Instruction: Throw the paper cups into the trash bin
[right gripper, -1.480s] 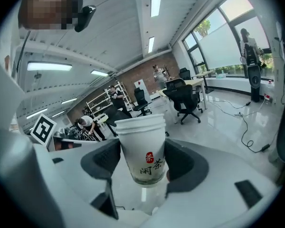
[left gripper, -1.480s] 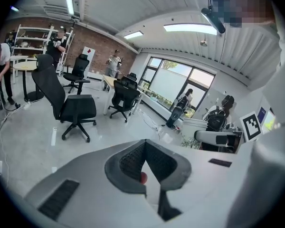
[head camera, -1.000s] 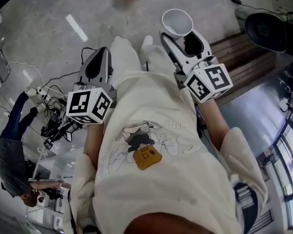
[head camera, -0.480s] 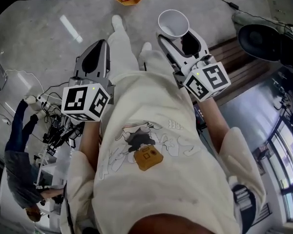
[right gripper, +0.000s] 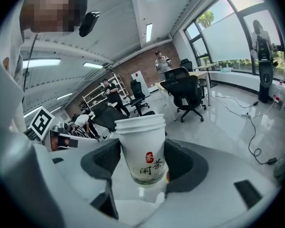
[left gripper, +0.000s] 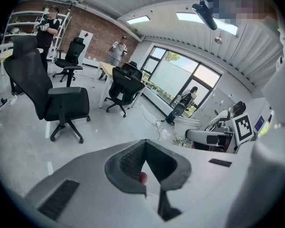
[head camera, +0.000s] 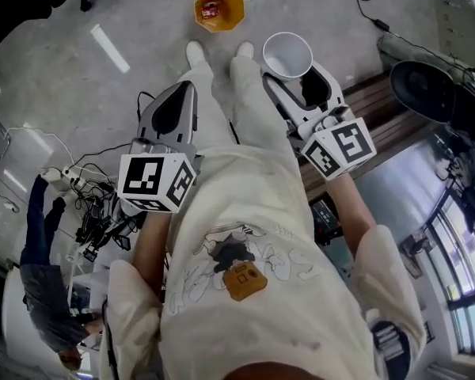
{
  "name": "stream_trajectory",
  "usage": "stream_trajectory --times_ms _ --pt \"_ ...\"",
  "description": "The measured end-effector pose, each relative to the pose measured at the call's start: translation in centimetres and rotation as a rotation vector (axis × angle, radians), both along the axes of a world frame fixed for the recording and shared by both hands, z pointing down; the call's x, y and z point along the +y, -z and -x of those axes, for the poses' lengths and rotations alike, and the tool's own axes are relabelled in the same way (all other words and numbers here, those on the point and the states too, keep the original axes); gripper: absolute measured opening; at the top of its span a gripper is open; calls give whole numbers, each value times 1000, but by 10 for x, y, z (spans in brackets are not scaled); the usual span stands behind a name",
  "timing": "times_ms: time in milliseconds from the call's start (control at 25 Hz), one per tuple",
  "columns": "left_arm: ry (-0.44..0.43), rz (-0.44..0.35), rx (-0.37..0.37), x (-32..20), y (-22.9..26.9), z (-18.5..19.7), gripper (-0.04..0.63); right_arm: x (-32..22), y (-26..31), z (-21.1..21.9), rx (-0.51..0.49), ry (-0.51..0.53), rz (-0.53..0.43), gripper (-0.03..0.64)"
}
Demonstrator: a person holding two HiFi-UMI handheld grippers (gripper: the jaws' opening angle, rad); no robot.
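On the floor [head camera: 63,70], the trash bin [head camera: 219,9] had neared the jaws; the right gripper [right gripper: 141,161] still grasped the paper cup [right gripper: 142,144], the left gripper [left gripper: 143,151] clenched empty.

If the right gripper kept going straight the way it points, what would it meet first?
Probably the bare grey floor, just beside the orange trash bin; the right gripper, holding the paper cup, aims slightly past it. Depth is unclear.
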State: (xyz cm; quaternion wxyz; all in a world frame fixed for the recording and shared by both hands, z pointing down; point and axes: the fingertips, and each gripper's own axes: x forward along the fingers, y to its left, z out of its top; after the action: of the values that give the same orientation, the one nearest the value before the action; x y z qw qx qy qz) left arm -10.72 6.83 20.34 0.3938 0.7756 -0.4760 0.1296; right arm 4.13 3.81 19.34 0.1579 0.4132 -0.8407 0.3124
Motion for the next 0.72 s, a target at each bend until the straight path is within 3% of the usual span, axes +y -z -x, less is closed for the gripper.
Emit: stream_trajectory --times_ms 360,720 --pt "100 101 -10 -64 -85 -16 6 -55 -83 7 45 100 40 299" --pt "170 138 -5 -107 -221 -30 6 -83 -230 5 72 167 115 299"
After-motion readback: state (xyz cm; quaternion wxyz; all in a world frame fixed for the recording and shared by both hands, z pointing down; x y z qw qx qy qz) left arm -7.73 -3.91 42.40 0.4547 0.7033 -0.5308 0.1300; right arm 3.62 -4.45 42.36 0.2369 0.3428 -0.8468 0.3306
